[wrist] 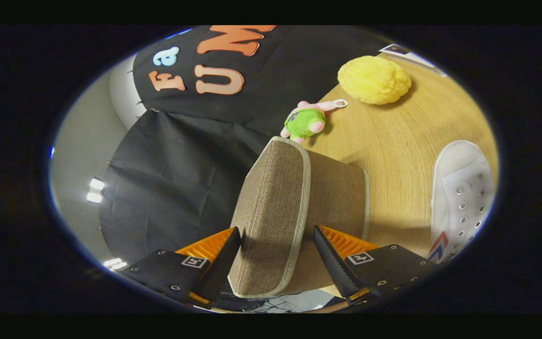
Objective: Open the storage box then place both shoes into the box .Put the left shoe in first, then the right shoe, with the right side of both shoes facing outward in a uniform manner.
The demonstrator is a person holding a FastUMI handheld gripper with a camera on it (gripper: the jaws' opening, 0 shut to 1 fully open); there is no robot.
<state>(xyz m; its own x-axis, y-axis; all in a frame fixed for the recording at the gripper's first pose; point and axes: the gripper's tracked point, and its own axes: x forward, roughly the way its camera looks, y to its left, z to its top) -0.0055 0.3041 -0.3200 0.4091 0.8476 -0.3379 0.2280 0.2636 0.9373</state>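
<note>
Gripper (pixel 276 238) fingers straddle the storage box lid (pixel 271 207), near edge; contact on both sides unclear. Lid looks light, stiff, fabric-covered, grippy; take by piped rim. White shoe (pixel 464 193) lies right on table (pixel 393 136).

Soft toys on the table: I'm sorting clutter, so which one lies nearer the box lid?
The pink and green toy, just beyond the lid between the gripper fingers; the yellow fluffy ball sits farther back.
</note>
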